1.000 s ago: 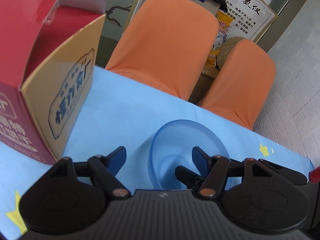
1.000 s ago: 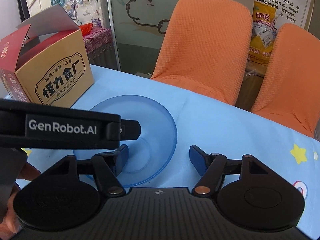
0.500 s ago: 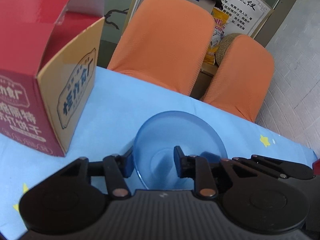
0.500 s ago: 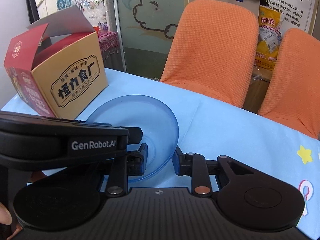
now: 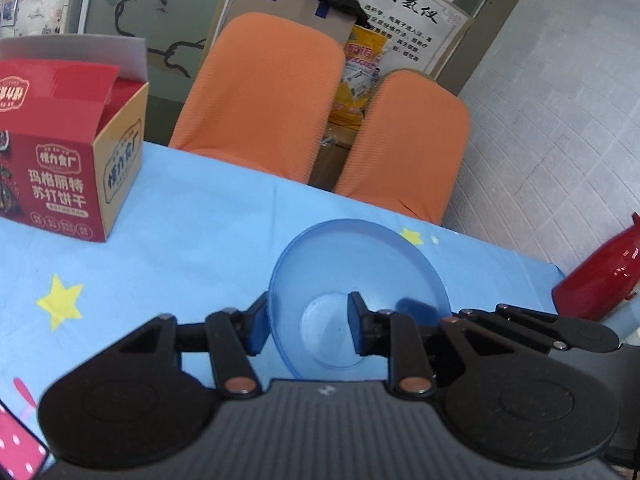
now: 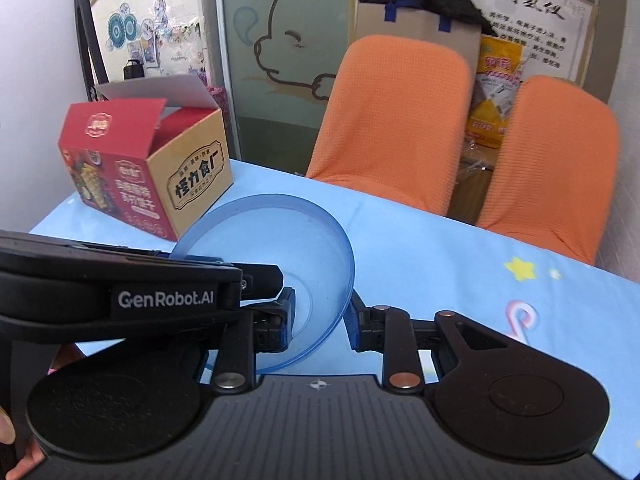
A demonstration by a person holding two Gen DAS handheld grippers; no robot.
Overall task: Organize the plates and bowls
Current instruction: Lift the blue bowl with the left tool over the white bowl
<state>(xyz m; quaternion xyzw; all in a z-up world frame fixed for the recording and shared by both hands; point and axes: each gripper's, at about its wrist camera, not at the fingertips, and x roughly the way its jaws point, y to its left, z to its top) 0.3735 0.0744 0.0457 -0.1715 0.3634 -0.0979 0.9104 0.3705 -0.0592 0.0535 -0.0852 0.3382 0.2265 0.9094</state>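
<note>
Above the blue tablecloth point(image 5: 208, 216), the translucent blue bowl point(image 5: 360, 264) is clamped by both tongs: left gripper point(image 5: 307, 326) on its left wall, right gripper point(image 6: 320, 320) on its right wall.

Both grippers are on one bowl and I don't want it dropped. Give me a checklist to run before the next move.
1. Left gripper straddles the rim of the translucent blue plastic bowl: ok.
2. Right gripper straddles the opposite rim: ok.
3. Both grippers clamped firmly on the bowl wall: cannot tell.
4. Bowl empty: ok.
5. Open red cardboard box stands apart from the bowl: ok.
</note>
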